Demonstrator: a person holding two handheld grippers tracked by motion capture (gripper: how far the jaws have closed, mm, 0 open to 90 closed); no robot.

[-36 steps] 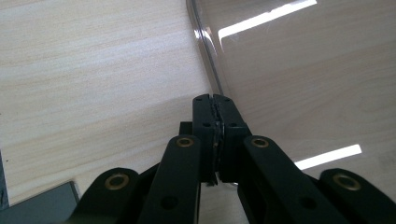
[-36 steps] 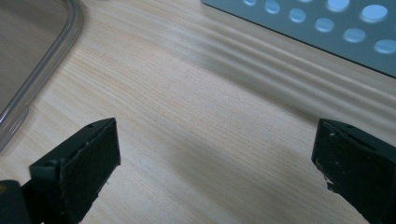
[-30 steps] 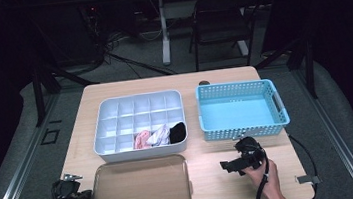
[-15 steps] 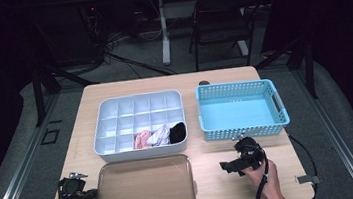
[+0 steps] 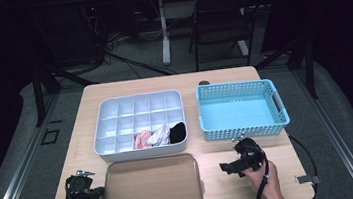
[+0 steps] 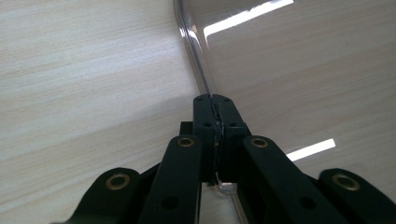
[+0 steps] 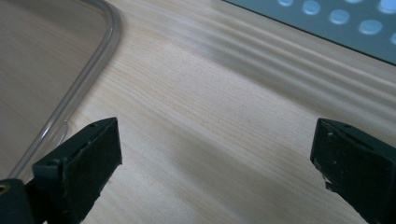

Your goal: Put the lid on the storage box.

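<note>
**Left tongs clamped on the lid's edge, right tongs wide and waiting**

Your left tongs (image 6: 215, 122) are pinched tight on the rim of the clear lid (image 5: 149, 188), jaws flat together with only that thin plastic lip between them. Your right tongs (image 7: 215, 154) stand wide apart over bare wood, gripping nothing, just off the lid's right edge.

Now the layout, biggest first. The table (image 5: 222, 76) carries everything. The lid lies flat at the near edge, right in front of you, its far side just beside the white divided tray (image 5: 139, 119). That tray sits behind it, and to the tray's right is the blue basket (image 5: 240, 112), which looks empty. In the tray's near row sit small rolled cloth bundles: a pink one (image 5: 142, 140), a white one (image 5: 160, 135) and a black one (image 5: 177, 132).

The step in hand looks like lifting that lid to cover the tray. A one-sided pinch on thin plastic will let it sag and twist, so bring your right tongs in onto the opposite rim, close squarely across the lip, then raise both sides level. Keep it flat over the tray, line up the corners, and lower it evenly so the bundles aren't caught.
</note>
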